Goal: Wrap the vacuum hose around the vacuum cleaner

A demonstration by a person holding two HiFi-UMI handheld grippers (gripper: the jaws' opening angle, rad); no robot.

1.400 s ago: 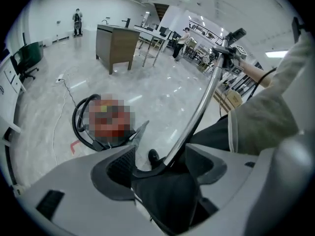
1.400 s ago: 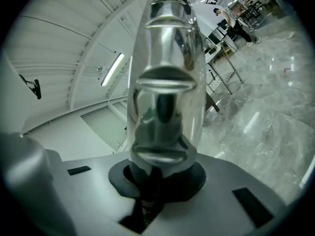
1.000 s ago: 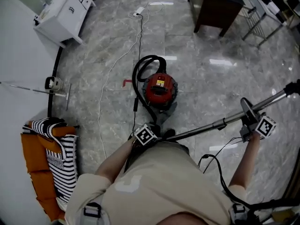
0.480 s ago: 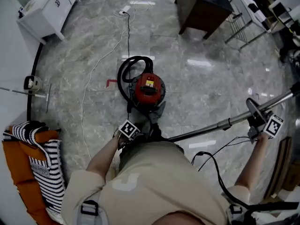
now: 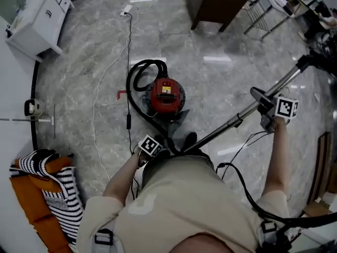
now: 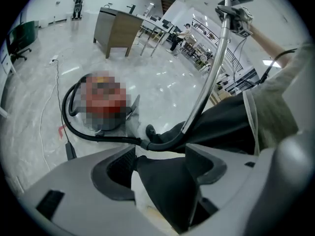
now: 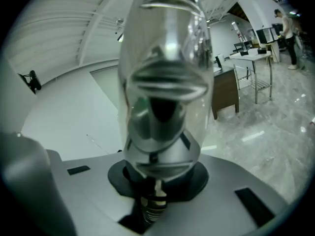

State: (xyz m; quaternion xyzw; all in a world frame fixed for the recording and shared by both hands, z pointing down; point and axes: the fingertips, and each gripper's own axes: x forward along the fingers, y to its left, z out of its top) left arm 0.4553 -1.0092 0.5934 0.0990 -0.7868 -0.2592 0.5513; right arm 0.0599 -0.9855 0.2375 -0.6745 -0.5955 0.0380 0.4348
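A red vacuum cleaner (image 5: 166,95) stands on the marble floor ahead of the person's feet. Its black hose (image 5: 132,83) loops round its left side and runs back to the shoes, where it joins a metal wand (image 5: 231,123). The wand slants up to the right. My right gripper (image 5: 269,115) is shut on the wand (image 7: 162,127) high up, at arm's length. My left gripper (image 5: 152,151) hangs low beside the hose near the shoes. Its jaws stand apart; the hose (image 6: 98,135) lies just beyond them, with a dark shape between them.
A white cabinet (image 5: 34,17) stands far left and a dark wooden desk (image 5: 213,4) at the back. A thin white cord (image 5: 105,73) trails over the floor from a socket strip. An orange seat with striped cloth (image 5: 50,194) is near left. Metal-legged tables (image 5: 263,12) stand back right.
The right gripper has swung the wand up and away, so it slants more steeply. The left gripper came down beside the hose and has since stayed there.
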